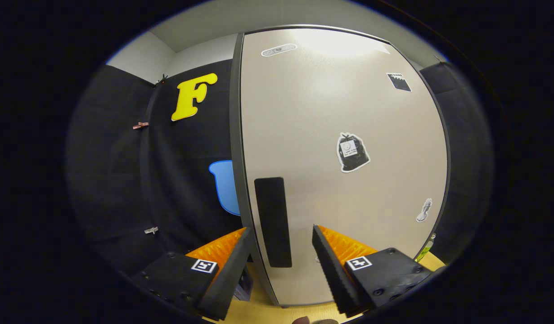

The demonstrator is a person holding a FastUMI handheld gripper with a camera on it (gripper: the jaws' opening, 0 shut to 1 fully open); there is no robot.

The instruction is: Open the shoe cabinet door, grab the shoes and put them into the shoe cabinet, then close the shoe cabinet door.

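my gripper (280,245) is spread wide, holding nothing. the shoe cabinet door (344,112), a smooth pale panel with rounded corners, stands shut just ahead, its flat dark oblong handle (272,221) between my ridged fingertips (324,252).

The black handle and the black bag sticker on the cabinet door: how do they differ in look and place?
The handle is a plain, tall, dark rectangle; the bag sticker is a rounded bag shape with a white outline and a pale patch.
The handle sits near the door's left edge, between the open gripper's fingers; the sticker sits higher, beyond them and nearer the door's middle.
Both are dark and on the door's pale front.
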